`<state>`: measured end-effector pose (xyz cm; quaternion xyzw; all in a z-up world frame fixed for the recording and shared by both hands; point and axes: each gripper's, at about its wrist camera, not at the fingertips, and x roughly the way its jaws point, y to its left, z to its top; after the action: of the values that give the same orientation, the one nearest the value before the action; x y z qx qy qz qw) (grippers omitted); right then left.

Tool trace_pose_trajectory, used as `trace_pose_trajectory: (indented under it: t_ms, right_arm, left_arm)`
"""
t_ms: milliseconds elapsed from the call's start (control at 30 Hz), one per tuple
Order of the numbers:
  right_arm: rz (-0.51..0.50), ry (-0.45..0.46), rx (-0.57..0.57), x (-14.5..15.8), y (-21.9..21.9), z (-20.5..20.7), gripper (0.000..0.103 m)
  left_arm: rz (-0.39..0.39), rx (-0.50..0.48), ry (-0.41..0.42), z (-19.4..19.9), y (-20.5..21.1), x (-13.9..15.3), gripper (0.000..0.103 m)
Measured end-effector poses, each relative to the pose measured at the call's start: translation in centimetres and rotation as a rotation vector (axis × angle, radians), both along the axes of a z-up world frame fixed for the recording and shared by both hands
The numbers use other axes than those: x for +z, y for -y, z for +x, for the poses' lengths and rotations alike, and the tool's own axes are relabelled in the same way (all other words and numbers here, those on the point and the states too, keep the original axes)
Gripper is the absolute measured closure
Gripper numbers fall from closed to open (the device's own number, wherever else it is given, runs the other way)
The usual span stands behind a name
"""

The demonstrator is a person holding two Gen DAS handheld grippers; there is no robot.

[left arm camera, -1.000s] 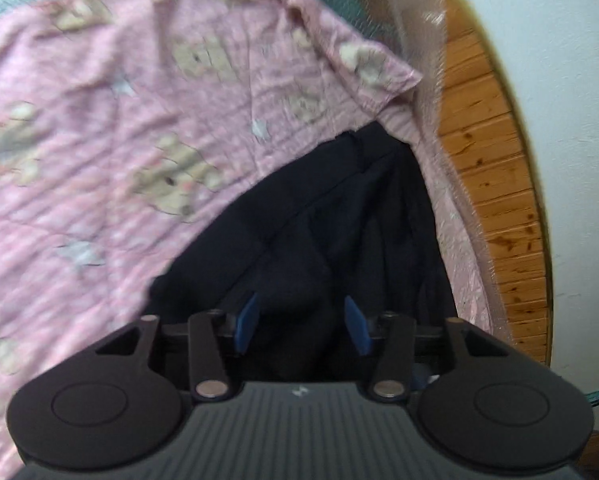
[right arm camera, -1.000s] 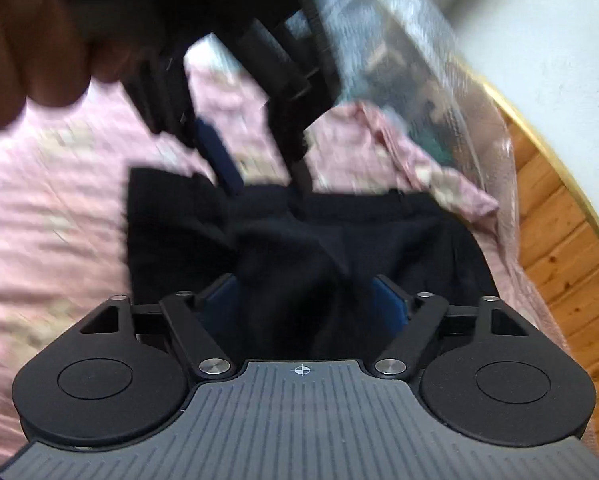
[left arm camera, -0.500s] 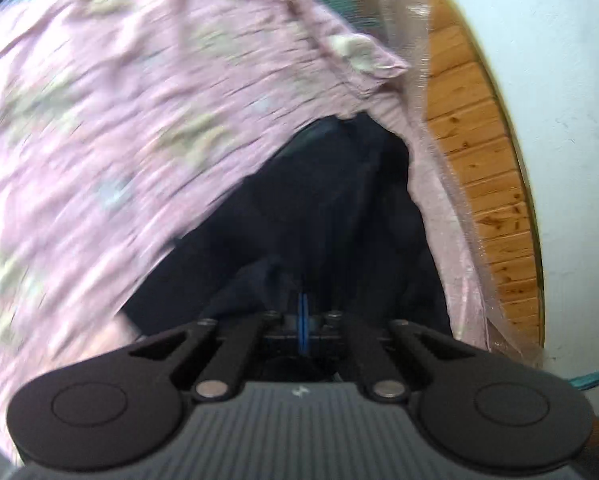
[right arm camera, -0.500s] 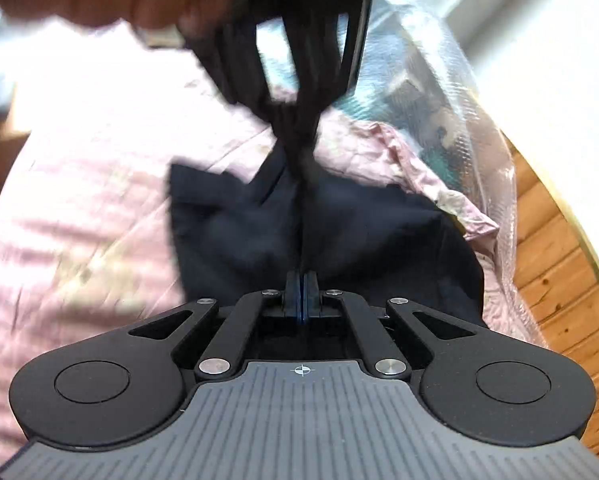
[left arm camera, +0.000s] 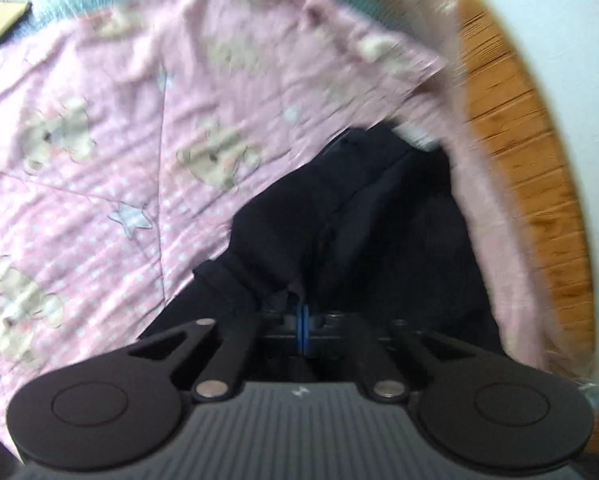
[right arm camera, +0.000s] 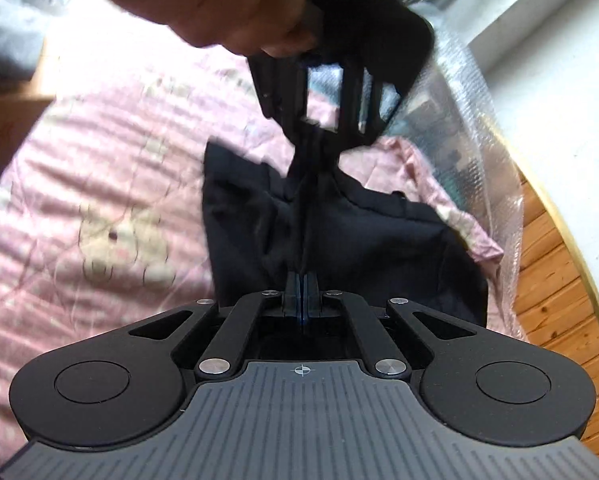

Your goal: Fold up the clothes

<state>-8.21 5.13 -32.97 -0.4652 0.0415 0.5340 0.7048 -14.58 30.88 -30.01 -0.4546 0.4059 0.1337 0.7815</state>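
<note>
A black garment lies on a pink bedspread with bear prints. My left gripper is shut on a pinch of the black cloth at its near edge. In the right wrist view the same garment hangs lifted between both tools. My right gripper is shut on its near edge. The left gripper, held by a hand, is shut on the cloth farther away and higher.
The pink bedspread covers the bed. Clear bubble wrap lies along the bed's right edge. A wooden floor and a white wall are on the right.
Both grippers went from open to shut on the black garment. They have since lifted the cloth, which now bunches up between them.
</note>
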Motion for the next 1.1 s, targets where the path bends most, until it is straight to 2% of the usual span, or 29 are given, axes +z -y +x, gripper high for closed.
trace_pose_trajectory:
  t_ms: [33, 100, 200, 267, 333, 367, 400, 467, 500, 533, 600, 633, 667, 700, 733, 800, 900, 1000, 1100]
  right_arm:
    - [0.015, -0.025, 0.000, 0.4, 0.2, 0.0, 0.103]
    - [0.018, -0.126, -0.016, 0.8, 0.6, 0.3, 0.103]
    - [-0.054, -0.308, -0.087, -1.1, 1.1, 1.5, 0.097]
    - [-0.025, -0.433, -0.202, -0.5, 2.5, 3.1, 0.080]
    - [0.070, -0.604, -0.354, 1.3, 5.1, 5.5, 0.050]
    - [0.120, -0.698, -0.440, 1.8, 7.0, 7.0, 0.044]
    - [0.176, -0.791, -0.558, 1.6, 9.8, 8.6, 0.043]
    - [0.291, -0.968, -0.795, 1.3, 15.5, 11.7, 0.043]
    - [0.355, -1.012, -0.911, 0.7, 18.7, 12.5, 0.043]
    - [0.422, -1.054, -1.027, 0.1, 21.9, 13.3, 0.044]
    - [0.596, -1.142, -1.223, -1.5, 28.9, 14.5, 0.058]
    - [0.692, -1.175, -1.316, -2.1, 32.3, 14.8, 0.058]
    - [0.774, -1.172, -1.384, -2.3, 35.1, 14.7, 0.065]
    - [0.857, -1.166, -1.452, -2.5, 37.9, 14.7, 0.063]
    - [0.937, -1.155, -1.518, -2.6, 40.5, 14.6, 0.063]
    - [1.037, -1.076, -1.631, -2.8, 44.9, 14.6, 0.063]
    - [1.155, -0.956, -1.780, -3.4, 51.3, 15.0, 0.063]
    - [1.281, -0.884, -1.867, -4.4, 56.8, 16.3, 0.065]
    - [1.325, -0.831, -1.910, -4.3, 60.6, 18.7, 0.065]
  left_arm:
    - [-0.019, 0.007, 0.013, -1.3, 0.0, -0.6, 0.102]
    - [-0.078, 0.045, 0.000, -2.8, -0.2, -3.6, 0.102]
    - [-0.144, 0.079, 0.025, -3.5, -1.0, -6.7, 0.102]
    - [-0.167, 0.060, 0.046, -3.6, -1.4, -6.7, 0.098]
    - [-0.130, 0.024, 0.044, -3.8, -1.3, -5.8, 0.090]
    - [-0.117, 0.017, 0.050, -4.0, -1.1, -5.5, 0.087]
    - [-0.111, 0.016, 0.056, -4.2, -1.0, -5.2, 0.084]
    - [-0.120, 0.030, 0.081, -4.0, -0.8, -4.7, 0.069]
    - [-0.117, 0.032, 0.091, -3.7, -0.7, -4.4, 0.067]
    - [-0.105, 0.027, 0.089, -3.2, -0.5, -4.2, 0.066]
    - [-0.081, 0.014, 0.064, -2.0, -0.1, -4.4, 0.066]
    - [-0.070, 0.009, 0.047, -1.5, 0.1, -4.7, 0.071]
    - [-0.059, 0.002, 0.027, -1.1, 0.2, -5.0, 0.093]
    - [-0.049, -0.004, 0.011, -0.9, 0.3, -5.3, 0.102]
    - [-0.043, -0.003, 0.003, -1.0, 0.4, -5.4, 0.102]
    - [-0.029, -0.012, -0.002, -1.3, 0.6, -5.4, 0.102]
    - [-0.005, -0.026, -0.013, -1.7, 0.7, -5.4, 0.102]
    - [0.023, -0.038, -0.021, -1.4, 0.9, -5.3, 0.101]
    - [0.044, -0.041, -0.026, -1.3, 1.1, -5.3, 0.099]
